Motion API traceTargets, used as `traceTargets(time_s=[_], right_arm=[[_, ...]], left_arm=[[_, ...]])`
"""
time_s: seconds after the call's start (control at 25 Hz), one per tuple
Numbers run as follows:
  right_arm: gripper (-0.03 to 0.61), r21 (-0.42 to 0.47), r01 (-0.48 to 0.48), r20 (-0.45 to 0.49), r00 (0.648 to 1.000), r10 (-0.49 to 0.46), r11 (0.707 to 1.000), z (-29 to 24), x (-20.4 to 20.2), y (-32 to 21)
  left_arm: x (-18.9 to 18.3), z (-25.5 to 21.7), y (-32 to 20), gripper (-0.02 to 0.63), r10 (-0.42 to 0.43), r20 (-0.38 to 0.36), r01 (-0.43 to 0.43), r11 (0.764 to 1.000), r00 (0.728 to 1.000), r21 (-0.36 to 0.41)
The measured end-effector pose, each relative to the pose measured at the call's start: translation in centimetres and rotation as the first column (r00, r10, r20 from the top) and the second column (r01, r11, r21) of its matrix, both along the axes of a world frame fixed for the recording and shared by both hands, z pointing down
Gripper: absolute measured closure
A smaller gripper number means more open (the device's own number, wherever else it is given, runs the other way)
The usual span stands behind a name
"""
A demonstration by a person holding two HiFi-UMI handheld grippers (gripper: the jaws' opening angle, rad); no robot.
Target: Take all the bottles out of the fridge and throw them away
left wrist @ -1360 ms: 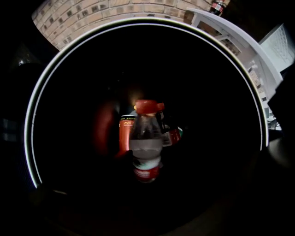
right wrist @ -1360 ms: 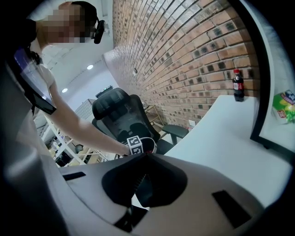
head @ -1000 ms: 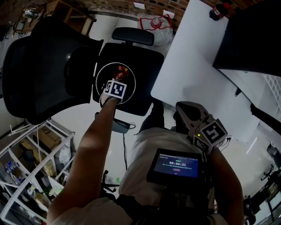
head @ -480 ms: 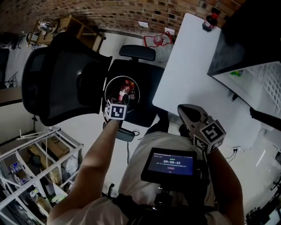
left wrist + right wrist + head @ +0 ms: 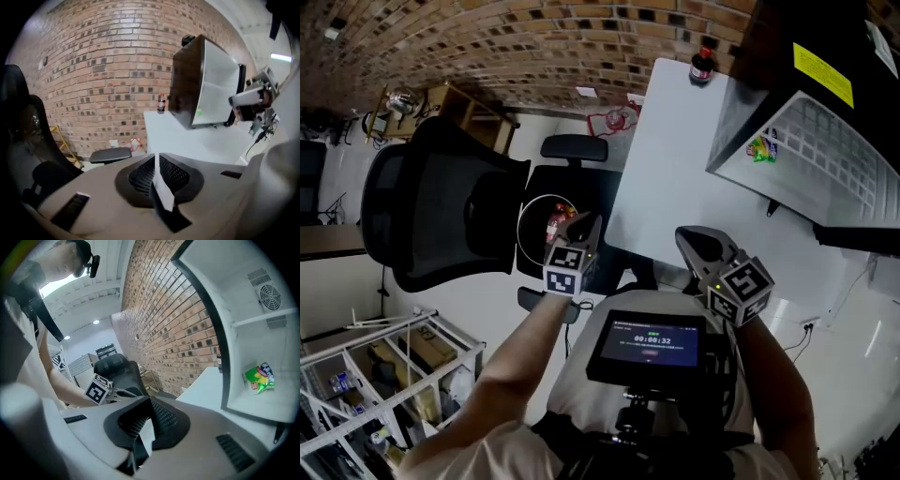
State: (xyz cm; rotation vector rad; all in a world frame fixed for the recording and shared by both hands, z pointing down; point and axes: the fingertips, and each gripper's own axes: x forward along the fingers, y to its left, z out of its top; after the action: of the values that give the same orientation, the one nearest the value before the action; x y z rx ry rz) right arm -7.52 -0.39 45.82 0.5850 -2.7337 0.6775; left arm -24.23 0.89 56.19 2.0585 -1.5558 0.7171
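The brick wall (image 5: pixel 516 47) fills the back of my head view, and the white worktop (image 5: pixel 675 141) runs out toward it from the person's chest. The fridge (image 5: pixel 797 141) stands open on the worktop's right side, dark outside and white inside. To the left is a black office chair (image 5: pixel 441 216), and just beside it a round bin (image 5: pixel 520 223) with bottles (image 5: pixel 555 220) lying in it (red caps or labels, I can't tell more). The left gripper (image 5: pixel 587 227) hangs at the bin's right edge in the head view. Its fingers have just been closing and now sit together with nothing between them. The right gripper (image 5: pixel 684 236) is held near the worktop's near end, its fingers also pressed together and empty. One dark bottle (image 5: pixel 702 66) stands upright at the worktop's far end, near the fridge. A small green packet (image 5: pixel 760 147) lies on a fridge shelf.
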Motion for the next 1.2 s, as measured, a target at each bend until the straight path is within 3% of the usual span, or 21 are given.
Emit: traceTargets(time_s=[0.16, 0.36, 0.64, 0.92, 1.2], right_arm=[[0.574, 0.017, -0.057, 0.018, 0.998, 0.057, 0.998, -0.9, 2.9, -0.7], [0.574, 0.033, -0.132, 0.025, 0.991, 0.131, 0.991, -1.2, 7.7, -1.5], [0.574, 0.034, -0.236, 0.039, 0.971, 0.235, 0.971, -1.2, 14.5, -2.4], [0.574, 0.046, -0.309, 0.064, 0.950, 0.306, 0.950, -1.7, 19.4, -3.7], [0.574, 0.052, -0.354, 0.080, 0.933, 0.350, 0.934, -1.9, 23.3, -4.6]], left_arm=[[4.8, -3.0, -0.4, 0.572, 0.071, -0.113, -0.064, 0.996, 0.991, 0.065], [10.2, -4.5, -1.8, 0.572, 0.116, -0.194, -0.099, 0.990, 0.974, 0.099], [19.5, -6.7, -5.1, 0.572, 0.267, -0.213, -0.238, 0.959, 0.940, 0.151], [27.9, -9.4, -6.9, 0.575, 0.396, -0.284, -0.350, 0.915, 0.873, 0.199], [32.9, -10.0, -7.7, 0.578, 0.456, -0.285, -0.410, 0.888, 0.843, 0.208]])
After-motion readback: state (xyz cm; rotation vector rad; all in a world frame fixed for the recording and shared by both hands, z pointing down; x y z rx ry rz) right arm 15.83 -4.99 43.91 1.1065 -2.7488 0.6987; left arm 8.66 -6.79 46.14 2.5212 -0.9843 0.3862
